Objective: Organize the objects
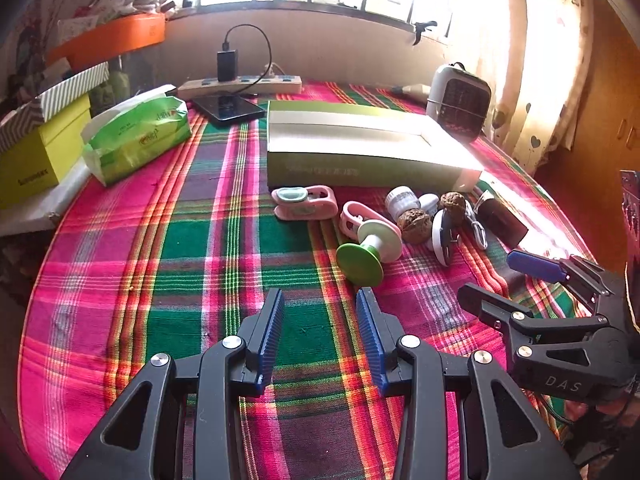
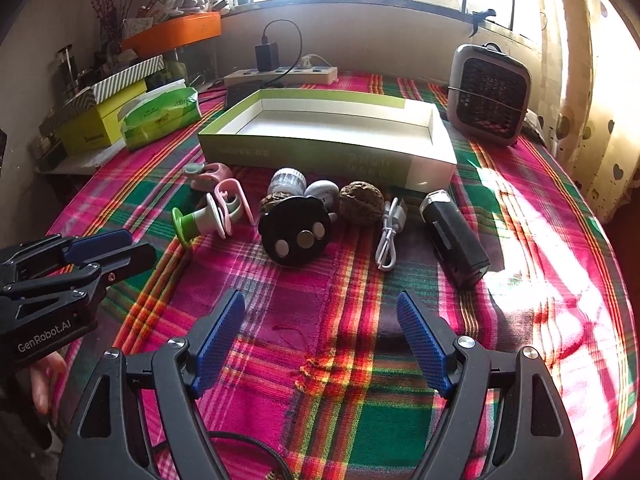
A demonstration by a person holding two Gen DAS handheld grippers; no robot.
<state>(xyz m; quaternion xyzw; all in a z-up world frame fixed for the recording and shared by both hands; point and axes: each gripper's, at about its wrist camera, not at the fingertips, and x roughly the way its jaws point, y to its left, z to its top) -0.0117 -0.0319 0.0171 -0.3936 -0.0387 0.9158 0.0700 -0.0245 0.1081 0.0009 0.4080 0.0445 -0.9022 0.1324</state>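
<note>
An open, empty green box (image 2: 320, 148) lies on the plaid cloth; it also shows in the left wrist view (image 1: 360, 148). In front of it lie two pink clips (image 1: 304, 202), a green-and-white spool (image 1: 366, 254), two walnuts (image 2: 362, 202), a white bulb (image 2: 286, 180), a round black disc with magnets (image 2: 296, 236), a white cable (image 2: 390, 236) and a black flashlight (image 2: 456, 236). My left gripper (image 1: 320, 304) is open and empty, short of the spool. My right gripper (image 2: 322, 304) is open and empty, short of the disc and cable.
A green tissue pack (image 1: 136, 140), yellow boxes (image 1: 36, 156), a phone (image 1: 228, 108) and a power strip (image 1: 240, 84) sit at the back left. A small heater (image 2: 488, 96) stands at the back right. Curtains hang at the right.
</note>
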